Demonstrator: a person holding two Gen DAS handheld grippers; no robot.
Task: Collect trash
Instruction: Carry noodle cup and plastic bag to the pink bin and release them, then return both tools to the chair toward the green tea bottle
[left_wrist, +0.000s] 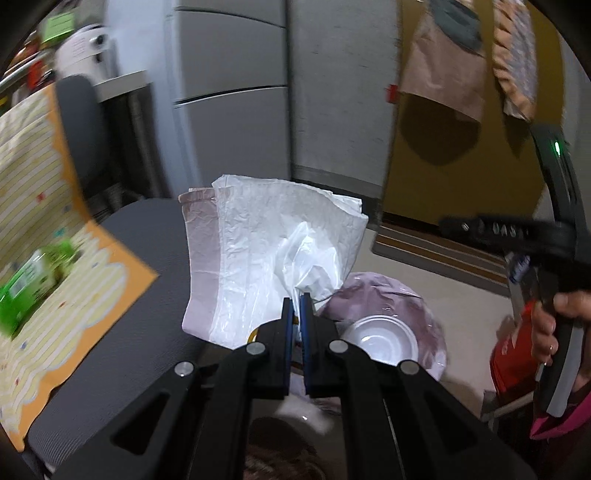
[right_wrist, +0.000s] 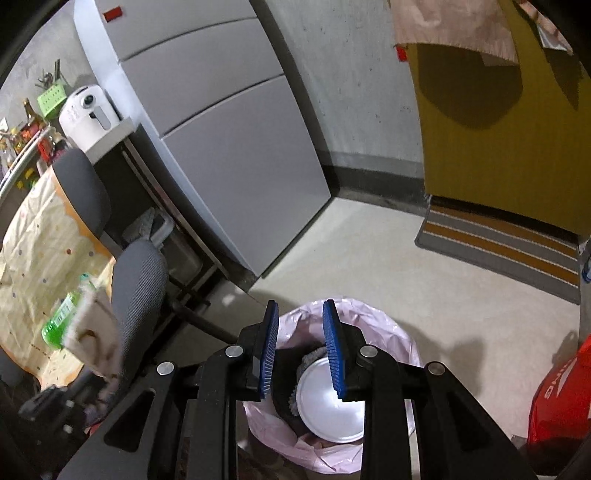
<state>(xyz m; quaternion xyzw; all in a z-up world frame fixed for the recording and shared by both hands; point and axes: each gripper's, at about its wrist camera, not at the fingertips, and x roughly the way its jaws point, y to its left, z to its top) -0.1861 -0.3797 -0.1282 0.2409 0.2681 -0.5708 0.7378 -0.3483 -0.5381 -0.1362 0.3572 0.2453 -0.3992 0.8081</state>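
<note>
Left gripper (left_wrist: 295, 314) pinches a crinkled white plastic bag (left_wrist: 266, 254); right gripper (right_wrist: 301, 347), fingers apart and empty, hangs over the pink-lined round bin (right_wrist: 402, 343), bare floor beyond.

A tall grey fridge (right_wrist: 229, 155) stood against the concrete wall (right_wrist: 354, 92). Right of it hung a mustard-yellow curtain (right_wrist: 491, 162), a striped mat (right_wrist: 502, 251) below. Left of the fridge sat a grey chair (right_wrist: 136, 280); pale floor (right_wrist: 388, 273) spread in front.
</note>
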